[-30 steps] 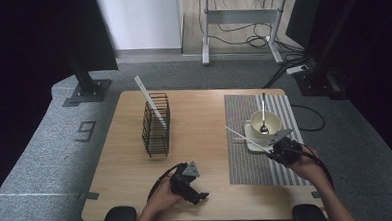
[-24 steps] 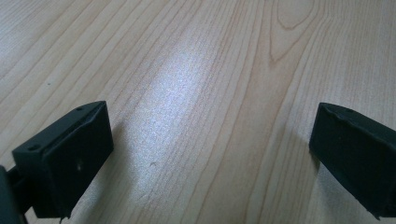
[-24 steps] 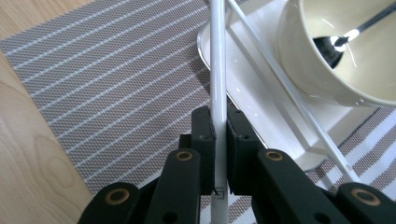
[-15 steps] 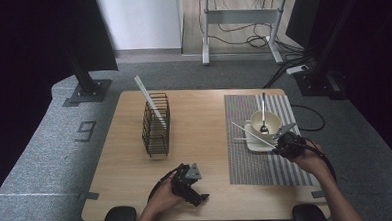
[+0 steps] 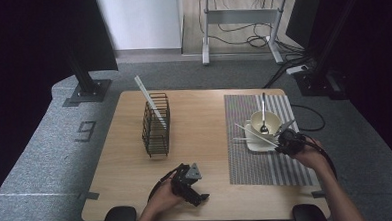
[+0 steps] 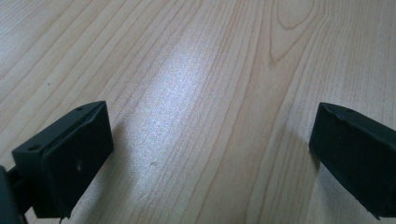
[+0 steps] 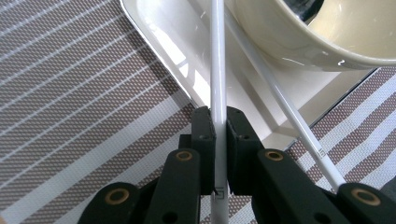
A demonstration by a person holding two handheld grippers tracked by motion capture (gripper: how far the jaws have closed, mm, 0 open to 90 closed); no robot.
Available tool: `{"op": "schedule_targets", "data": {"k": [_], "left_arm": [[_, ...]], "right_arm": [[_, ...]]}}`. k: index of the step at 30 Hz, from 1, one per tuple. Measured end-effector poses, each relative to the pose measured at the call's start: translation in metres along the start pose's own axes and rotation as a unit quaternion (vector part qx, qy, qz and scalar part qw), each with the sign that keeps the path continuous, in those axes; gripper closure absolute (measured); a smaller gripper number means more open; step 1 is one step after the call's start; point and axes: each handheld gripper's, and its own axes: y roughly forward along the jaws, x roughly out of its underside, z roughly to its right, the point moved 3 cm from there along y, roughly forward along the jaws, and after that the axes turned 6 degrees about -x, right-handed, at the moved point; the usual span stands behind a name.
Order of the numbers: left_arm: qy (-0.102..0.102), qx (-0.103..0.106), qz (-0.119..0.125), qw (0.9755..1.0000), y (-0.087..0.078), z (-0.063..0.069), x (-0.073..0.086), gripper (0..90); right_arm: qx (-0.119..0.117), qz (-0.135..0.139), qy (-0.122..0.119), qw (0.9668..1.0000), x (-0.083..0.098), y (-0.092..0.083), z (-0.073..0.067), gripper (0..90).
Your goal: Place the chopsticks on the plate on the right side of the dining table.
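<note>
On the tray (image 7: 187,60) beside the bowl (image 7: 322,32), I pinch one chopstick (image 7: 218,70) in my right gripper (image 7: 219,135), jaws pressed on it | risk: it may twist or slip and knock the second chopstick (image 7: 280,102) or bowl | left gripper (image 6: 210,154) spread, holding nothing, over the table (image 6: 201,70).
</note>
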Motion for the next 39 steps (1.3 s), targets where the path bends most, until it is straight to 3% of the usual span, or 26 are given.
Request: {"op": "schedule_targets", "data": {"k": [6, 21, 39], "left_arm": [[0.0, 0.0, 0.0, 1.0, 0.0, 0.0, 0.0, 0.0], [0.0, 0.0, 0.0, 1.0, 0.0, 0.0, 0.0, 0.0], [0.0, 0.0, 0.0, 1.0, 0.0, 0.0, 0.0, 0.0]], "right_arm": [[0.0, -0.01, -0.004, 0.9999, 0.004, 0.005, 0.005, 82.5], [-0.005, -0.003, 0.008, 0.9999, 0.01, 0.003, 0.013, 79.4], [0.02, 0.002, 0.021, 0.9996, 0.013, 0.002, 0.019, 77.8]]}}
